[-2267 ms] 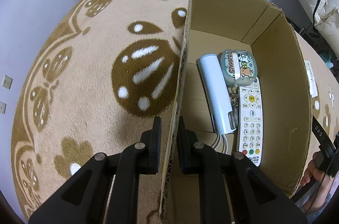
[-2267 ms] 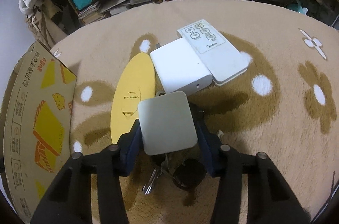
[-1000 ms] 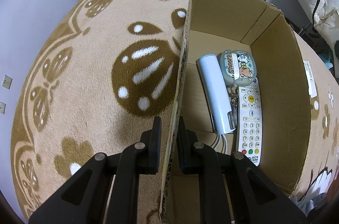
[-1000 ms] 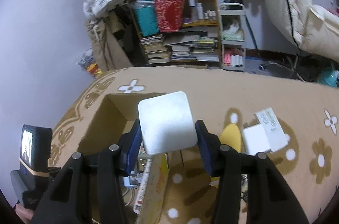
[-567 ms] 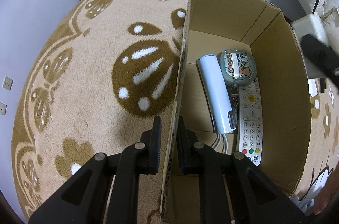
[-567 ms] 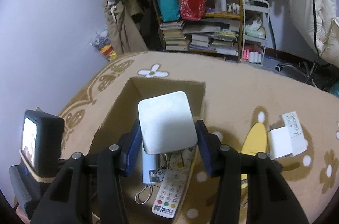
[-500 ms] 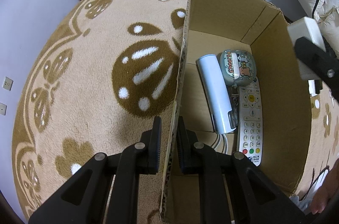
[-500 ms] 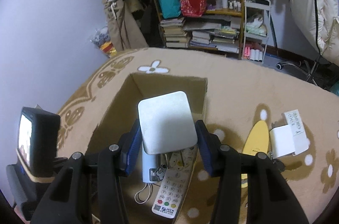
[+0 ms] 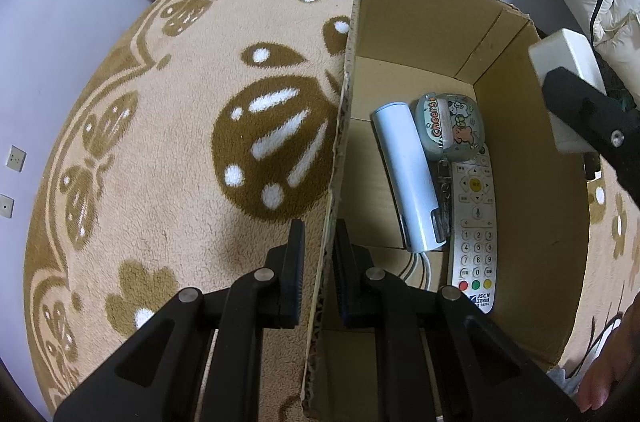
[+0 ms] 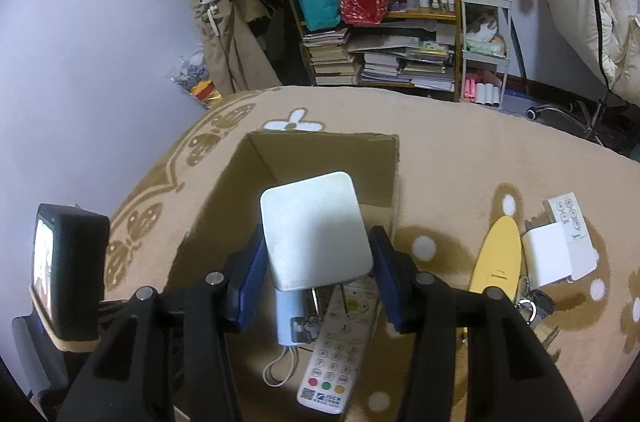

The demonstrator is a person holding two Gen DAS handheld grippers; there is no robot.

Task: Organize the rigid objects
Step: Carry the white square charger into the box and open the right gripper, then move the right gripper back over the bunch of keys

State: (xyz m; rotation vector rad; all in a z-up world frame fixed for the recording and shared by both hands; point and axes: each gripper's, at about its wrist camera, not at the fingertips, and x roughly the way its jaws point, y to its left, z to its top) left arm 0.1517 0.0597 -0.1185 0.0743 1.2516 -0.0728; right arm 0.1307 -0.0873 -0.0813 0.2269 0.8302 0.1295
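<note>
An open cardboard box [image 9: 420, 18] stands on the patterned rug. My left gripper [image 9: 319, 262] is shut on the box's left wall. Inside lie a light blue power bank [image 9: 406, 174], a cartoon-printed case [image 9: 450, 130] and a white remote [image 9: 474, 222]. My right gripper [image 10: 318, 262] is shut on a white square device [image 10: 316, 230] and holds it above the box [image 10: 320, 154]; it shows in the left wrist view [image 9: 568, 82] over the box's right wall.
On the rug right of the box lie a yellow flat object [image 10: 496, 254], a white block [image 10: 546, 254], a small white remote [image 10: 572, 230] and keys [image 10: 532, 306]. Shelves with books [image 10: 380, 54] stand behind.
My right gripper has carried the white device from the rug up and over the box, and now hangs lower above its inside. The left gripper has not moved.
</note>
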